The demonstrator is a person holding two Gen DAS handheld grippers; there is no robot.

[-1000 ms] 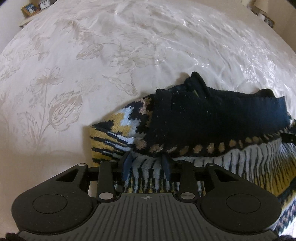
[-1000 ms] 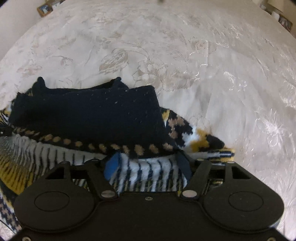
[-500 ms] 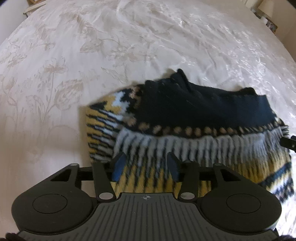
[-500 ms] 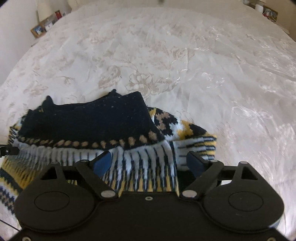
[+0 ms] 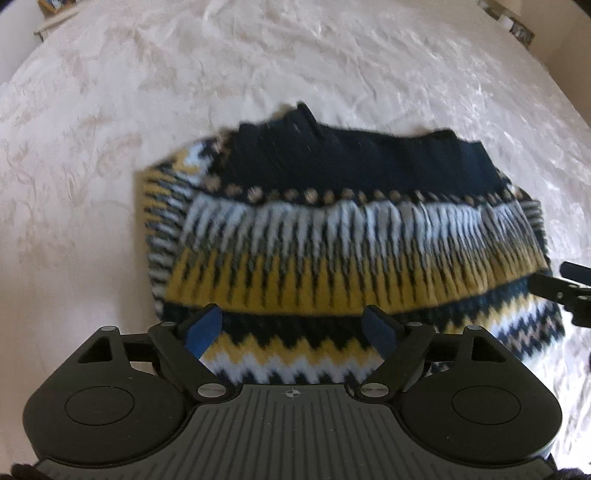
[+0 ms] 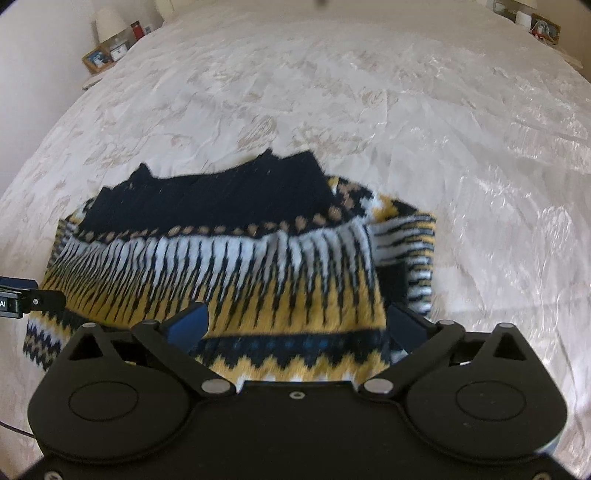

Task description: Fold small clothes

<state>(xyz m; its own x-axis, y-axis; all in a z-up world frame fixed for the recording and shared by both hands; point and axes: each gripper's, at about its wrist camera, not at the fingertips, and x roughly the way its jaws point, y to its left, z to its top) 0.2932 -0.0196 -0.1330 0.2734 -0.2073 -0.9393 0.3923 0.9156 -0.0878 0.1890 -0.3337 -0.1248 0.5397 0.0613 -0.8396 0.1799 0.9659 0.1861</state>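
A small knitted sweater (image 5: 347,236) in navy, white and yellow lies folded on the bed, its navy band farthest from me. In the right wrist view the same sweater (image 6: 229,258) fills the middle. My left gripper (image 5: 291,328) hangs above the sweater's near left part, its jaws opening, and its blue pads touch no cloth. Over the near right part, my right gripper (image 6: 295,325) has its jaws still opening wide, with nothing pressed between them. Each gripper's tip shows at the edge of the other's view.
A cream bedspread (image 6: 406,129) with a floral weave covers the bed all around. A bedside table with a lamp, a framed picture and a clock (image 6: 110,48) stands at the far left. More small items (image 6: 539,22) sit at the far right.
Both grippers let go of the sweater's folded edge, opened wide and drew back and up. The folded layer now lies flat, and more of the zigzag hem shows.
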